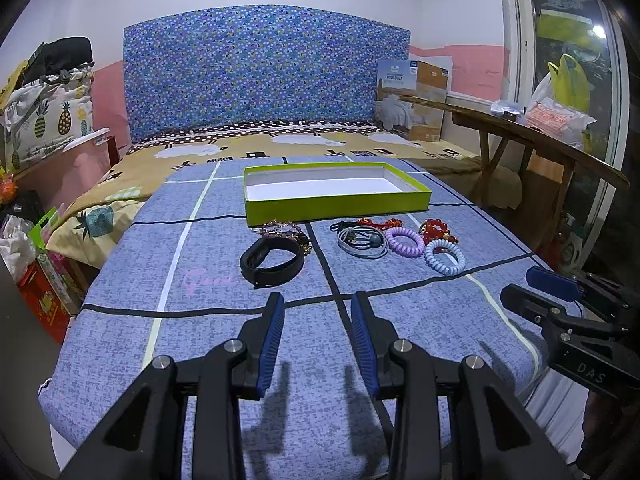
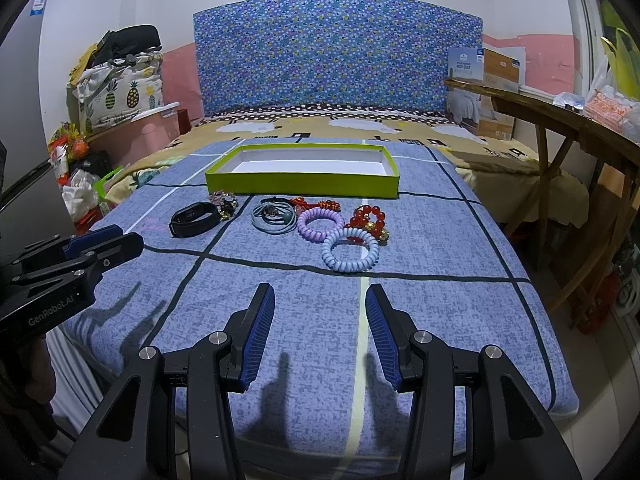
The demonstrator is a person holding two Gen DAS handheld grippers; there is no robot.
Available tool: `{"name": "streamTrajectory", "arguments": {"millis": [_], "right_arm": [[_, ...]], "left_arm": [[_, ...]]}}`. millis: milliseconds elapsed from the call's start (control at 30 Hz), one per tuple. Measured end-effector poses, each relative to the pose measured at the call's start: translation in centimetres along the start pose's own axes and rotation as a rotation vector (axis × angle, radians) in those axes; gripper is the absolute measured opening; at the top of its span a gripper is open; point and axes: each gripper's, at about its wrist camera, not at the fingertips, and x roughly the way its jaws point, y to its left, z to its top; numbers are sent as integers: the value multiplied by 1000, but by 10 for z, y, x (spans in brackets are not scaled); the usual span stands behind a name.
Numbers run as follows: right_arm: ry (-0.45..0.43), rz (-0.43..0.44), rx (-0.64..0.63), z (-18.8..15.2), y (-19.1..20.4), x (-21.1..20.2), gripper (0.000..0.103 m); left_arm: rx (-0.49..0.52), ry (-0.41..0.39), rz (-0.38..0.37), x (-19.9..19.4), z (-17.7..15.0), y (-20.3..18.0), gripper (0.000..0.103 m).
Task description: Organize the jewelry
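Note:
An empty lime-green tray (image 1: 338, 203) (image 2: 304, 185) with a white floor lies on the blue bedspread. In front of it lie a black wristband (image 1: 272, 261) (image 2: 194, 219), a sparkly bracelet (image 1: 280, 229) (image 2: 224, 200), grey hair ties (image 1: 362, 240) (image 2: 274, 218), a purple coil tie (image 1: 405, 241) (image 2: 320, 224), a light-blue coil tie (image 1: 445, 257) (image 2: 350, 255), a red bead bracelet (image 1: 436, 230) (image 2: 368, 216) and a red knot charm (image 1: 378, 222) (image 2: 320, 203). My left gripper (image 1: 318, 304) (image 2: 102, 240) is open and empty, short of the wristband. My right gripper (image 2: 320, 296) (image 1: 536, 284) is open and empty, short of the light-blue coil.
A patterned blue headboard (image 1: 264, 72) stands behind the bed. A wooden table (image 2: 560, 116) with bags runs along the right. Bags and boxes (image 1: 40, 240) crowd the floor at left. A cardboard box (image 1: 416, 100) stands at the back right.

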Motion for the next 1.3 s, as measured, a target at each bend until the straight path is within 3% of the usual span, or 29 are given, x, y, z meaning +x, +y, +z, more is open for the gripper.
{"name": "streamTrajectory", "arguments": {"millis": [733, 933, 1300], "right_arm": [[6, -11, -10, 7, 2, 11, 48], [17, -17, -14, 12, -1, 22, 48], [71, -13, 21, 33, -29, 59, 48]], "left_arm": [[-17, -3, -9, 16, 5, 5, 36], [-31, 5, 24, 29, 12, 18, 36], [-60, 92, 103, 70, 31, 47, 36]]}}
